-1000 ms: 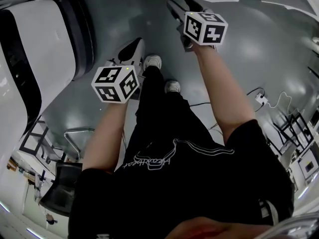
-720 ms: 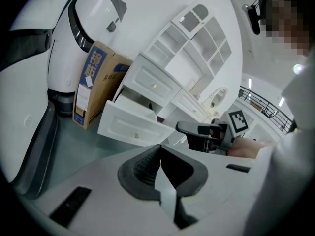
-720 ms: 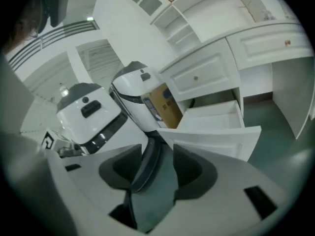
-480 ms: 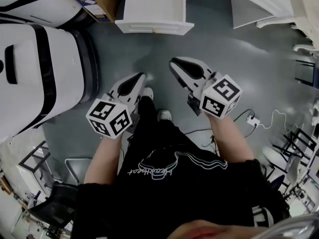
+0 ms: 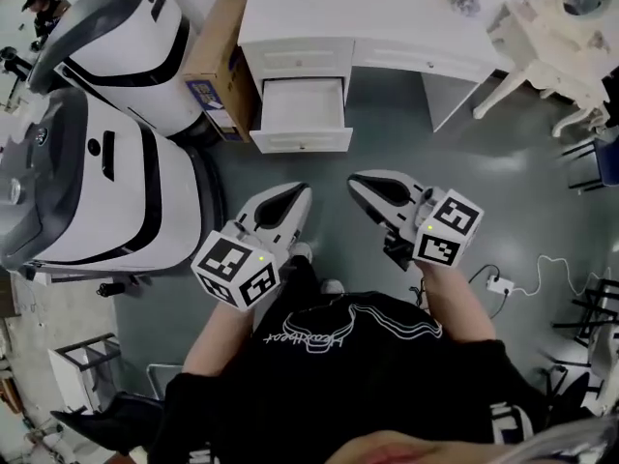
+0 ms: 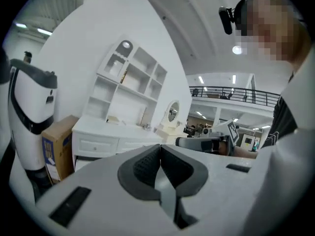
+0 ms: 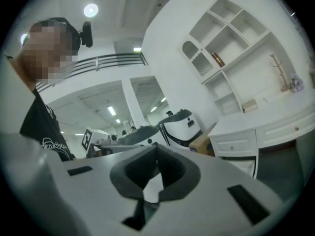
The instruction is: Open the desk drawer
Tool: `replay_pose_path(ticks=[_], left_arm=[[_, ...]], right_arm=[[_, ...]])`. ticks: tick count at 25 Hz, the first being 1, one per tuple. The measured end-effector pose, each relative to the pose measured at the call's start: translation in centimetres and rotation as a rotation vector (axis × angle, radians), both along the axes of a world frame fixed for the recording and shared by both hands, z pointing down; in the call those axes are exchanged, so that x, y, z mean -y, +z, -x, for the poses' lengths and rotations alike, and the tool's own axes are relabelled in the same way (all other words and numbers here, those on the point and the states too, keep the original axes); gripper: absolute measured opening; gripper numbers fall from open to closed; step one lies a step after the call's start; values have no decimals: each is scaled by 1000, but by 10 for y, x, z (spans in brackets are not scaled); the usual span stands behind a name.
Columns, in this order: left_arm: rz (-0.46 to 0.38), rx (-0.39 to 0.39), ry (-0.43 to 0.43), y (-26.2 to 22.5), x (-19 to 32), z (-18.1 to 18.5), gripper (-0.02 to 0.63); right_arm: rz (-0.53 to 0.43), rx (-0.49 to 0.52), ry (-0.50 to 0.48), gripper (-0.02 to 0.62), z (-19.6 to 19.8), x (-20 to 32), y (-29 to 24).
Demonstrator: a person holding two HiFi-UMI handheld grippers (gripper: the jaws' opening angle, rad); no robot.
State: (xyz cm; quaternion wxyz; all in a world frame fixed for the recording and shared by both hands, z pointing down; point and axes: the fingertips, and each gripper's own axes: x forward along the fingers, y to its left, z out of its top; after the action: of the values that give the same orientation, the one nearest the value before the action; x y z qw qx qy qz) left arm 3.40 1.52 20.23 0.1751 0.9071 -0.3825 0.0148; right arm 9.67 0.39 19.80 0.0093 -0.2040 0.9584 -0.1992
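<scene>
- While the left gripper [image 5: 295,193] and the right gripper [image 5: 360,180] hover side by side well short of the desk [image 5: 387,29], neither touches anything. Both point toward it, probably to line up an approach.
- On the left gripper, the fingers are pressed together with nothing between them.
- On the right gripper, the jaws have just been closing and now meet, also on nothing. That fits a carrying posture, I judge, since no handle is within reach.
- Under the desk's left end, the drawer [image 5: 302,141] is already pulled out toward the person, its pale inside showing. On that drawer the task looks done.
- Along the front of the desk, to the right of the open drawer, the other drawer fronts sit flush.
- Just beside the desk's left end, a cardboard box [image 5: 215,61] stands clear of the drawer's path.
</scene>
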Motion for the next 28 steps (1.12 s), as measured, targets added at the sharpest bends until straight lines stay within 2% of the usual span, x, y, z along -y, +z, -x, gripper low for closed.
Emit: replay_pose_path(ticks=[2,7,11,28], left_arm=[[-48,11,27,-28,-13,-11,5],[-67,-53,31,-70,-32,-24,5],[-119,-31,32,-90,-49,-27,5],[-191,-34,30,-115,-59,-24,5]], right_arm=[[-55,44,-4,6,-5,-13,-33],[-169,26,20,6,-13,-31,-83],[-244,11,38,6,-22,-46,-107],[-287,-11,60,6,-25,-65,-117]])
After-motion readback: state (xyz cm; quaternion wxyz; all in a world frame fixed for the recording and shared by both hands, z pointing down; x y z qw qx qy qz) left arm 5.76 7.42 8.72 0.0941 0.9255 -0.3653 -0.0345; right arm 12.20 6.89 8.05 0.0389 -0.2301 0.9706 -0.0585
